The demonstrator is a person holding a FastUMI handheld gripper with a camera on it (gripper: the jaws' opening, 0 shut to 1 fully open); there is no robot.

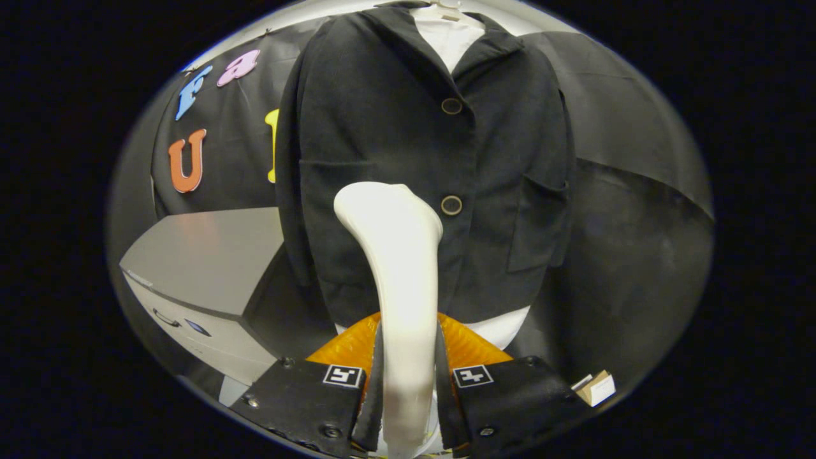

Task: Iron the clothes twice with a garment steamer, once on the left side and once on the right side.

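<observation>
The gripper (408,357) was clamped on the handle of a cream-white plastic garment steamer (398,255), both fingers pressing its sides with the jaws drawn narrow around it. The steamer rose from between the fingers, its broad head against the lower front of a black buttoned jacket (382,127) hanging over a white shirt (449,35), just beside the lower brown button (451,205). A grey box-like cabinet (204,268) stood beside the jacket, and a small cardboard box (598,387) lay near the fingers.
</observation>
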